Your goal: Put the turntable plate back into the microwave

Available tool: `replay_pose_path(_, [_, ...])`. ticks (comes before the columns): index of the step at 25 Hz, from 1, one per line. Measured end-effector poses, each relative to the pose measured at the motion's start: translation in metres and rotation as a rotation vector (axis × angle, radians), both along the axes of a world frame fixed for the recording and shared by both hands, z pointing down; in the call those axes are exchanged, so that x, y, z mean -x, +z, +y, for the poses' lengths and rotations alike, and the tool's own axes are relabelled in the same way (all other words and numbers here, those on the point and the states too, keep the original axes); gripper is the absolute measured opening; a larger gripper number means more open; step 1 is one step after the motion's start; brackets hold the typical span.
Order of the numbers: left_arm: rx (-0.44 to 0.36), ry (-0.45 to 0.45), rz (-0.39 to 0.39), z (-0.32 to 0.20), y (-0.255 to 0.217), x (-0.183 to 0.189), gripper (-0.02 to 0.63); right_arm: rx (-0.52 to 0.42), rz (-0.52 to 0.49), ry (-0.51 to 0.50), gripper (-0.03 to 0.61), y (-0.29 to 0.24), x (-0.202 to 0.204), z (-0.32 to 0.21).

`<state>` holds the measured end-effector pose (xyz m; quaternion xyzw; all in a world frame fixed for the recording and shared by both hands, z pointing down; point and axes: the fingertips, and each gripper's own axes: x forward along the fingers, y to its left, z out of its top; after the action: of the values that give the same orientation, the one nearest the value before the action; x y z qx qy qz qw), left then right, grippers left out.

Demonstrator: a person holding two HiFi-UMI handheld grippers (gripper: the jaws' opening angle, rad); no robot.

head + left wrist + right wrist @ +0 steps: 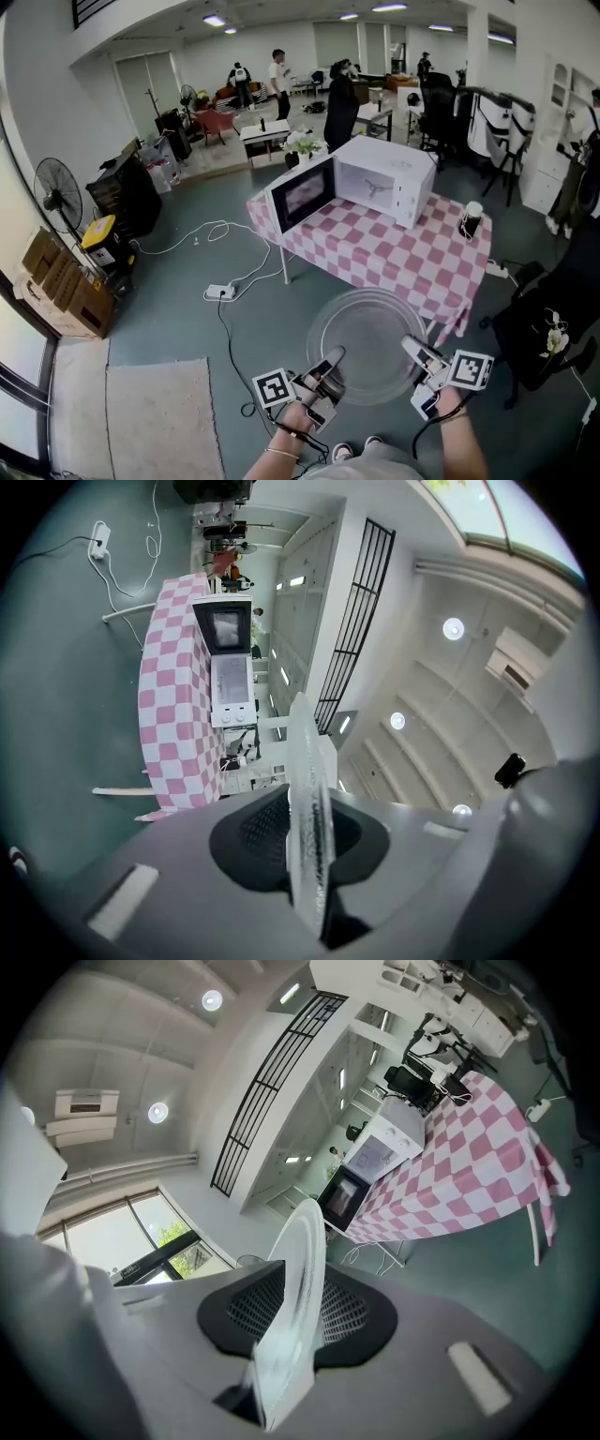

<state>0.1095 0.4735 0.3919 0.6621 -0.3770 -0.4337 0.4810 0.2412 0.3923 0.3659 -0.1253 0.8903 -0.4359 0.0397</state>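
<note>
1. The plate (368, 345) is in the air in front of the person, held about level, just short of the desk (412, 258). It is not yet in the microwave (384, 176).
2. The left tongs (334, 360) are clamped on its near-left rim and the right tongs (412, 347) on its near-right rim. Each gripper view shows the glass edge pinched between the dark pads.
3. Judging by this, the pick-up is done. Left to do: reach the desk, pass the plate through the opening, seat it on the hub, and let go.
4. The microwave stands on the desk with its door (302, 194) swung open to the left and the cavity facing the person.
5. The floor ahead is open, and a cable (225, 314) lies off to the left. A cup (471, 219) stands well apart on the right. The door's edge and the cavity sides look like the tight spots.
</note>
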Motion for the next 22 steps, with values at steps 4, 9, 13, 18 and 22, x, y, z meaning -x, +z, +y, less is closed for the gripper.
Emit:
replay_pose_path(4, [0.0,0.007,-0.014,-0.005,-0.004,0.007,0.026,0.015,-0.015,0.0,0.084,-0.002,0.009,-0.002])
replay_pose_path(9, [0.012,0.019,-0.026,-0.013,-0.001,0.012,0.026,0.023,-0.005,0.016,0.086,0.003,0.012,-0.009])
replay_pose_path(13, [0.029,0.02,-0.035,-0.031,0.006,0.016,0.026,0.052,0.007,0.034,0.084,0.011,0.014,-0.025])
replay_pose_path(18, [0.047,0.017,-0.04,-0.057,0.01,0.027,0.025,0.082,0.021,0.053,0.084,0.022,0.023,-0.054])
replay_pose_path(22, [0.052,0.006,-0.044,-0.083,0.009,0.038,0.025,0.093,0.015,0.042,0.084,0.025,0.034,-0.082])
